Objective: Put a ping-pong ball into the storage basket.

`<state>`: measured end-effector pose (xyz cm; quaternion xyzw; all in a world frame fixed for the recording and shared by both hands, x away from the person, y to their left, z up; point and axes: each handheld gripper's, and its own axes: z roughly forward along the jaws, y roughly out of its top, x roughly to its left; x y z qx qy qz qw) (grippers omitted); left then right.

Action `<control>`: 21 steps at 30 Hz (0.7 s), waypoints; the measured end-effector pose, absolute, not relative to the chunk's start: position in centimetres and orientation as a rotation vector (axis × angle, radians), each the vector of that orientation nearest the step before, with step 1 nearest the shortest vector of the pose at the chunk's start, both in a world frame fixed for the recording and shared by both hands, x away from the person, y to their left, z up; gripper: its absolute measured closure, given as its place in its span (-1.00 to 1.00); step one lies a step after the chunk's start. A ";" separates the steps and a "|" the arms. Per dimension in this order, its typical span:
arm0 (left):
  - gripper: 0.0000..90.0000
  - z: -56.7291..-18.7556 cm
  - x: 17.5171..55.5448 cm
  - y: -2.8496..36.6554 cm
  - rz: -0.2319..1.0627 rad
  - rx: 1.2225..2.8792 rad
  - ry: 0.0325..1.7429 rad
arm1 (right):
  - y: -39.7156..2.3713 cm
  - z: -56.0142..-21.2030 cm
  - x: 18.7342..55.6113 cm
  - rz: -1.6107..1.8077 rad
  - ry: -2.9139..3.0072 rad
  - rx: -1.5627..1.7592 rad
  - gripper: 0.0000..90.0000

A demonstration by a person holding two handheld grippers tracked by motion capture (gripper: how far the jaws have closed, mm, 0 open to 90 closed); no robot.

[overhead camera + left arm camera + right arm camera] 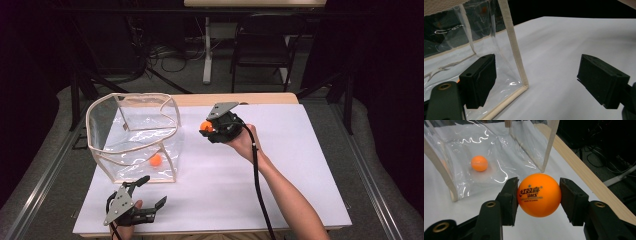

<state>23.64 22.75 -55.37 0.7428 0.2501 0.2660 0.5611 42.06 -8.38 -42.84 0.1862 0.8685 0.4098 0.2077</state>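
Observation:
My right gripper is shut on an orange ping-pong ball, held above the white table just right of a clear plastic bag with a beige rim. A second orange ball lies on the bag's bottom, also seen through the plastic as the ball in the right gripper view. My left gripper rests near the table's front left edge, open, nothing between its jaws. The bag's near corner seam stands just ahead of its left jaw.
A white sheet covers the table, with a wooden edge at the back. A black cable trails along the right forearm. A dark chair and a table leg stand on the floor beyond.

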 end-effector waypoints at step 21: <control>-0.65 -55.4 23.7 22.7 0.621 1.748 0.590 | -8.5 -41.7 42.1 1.191 2.398 0.520 0.14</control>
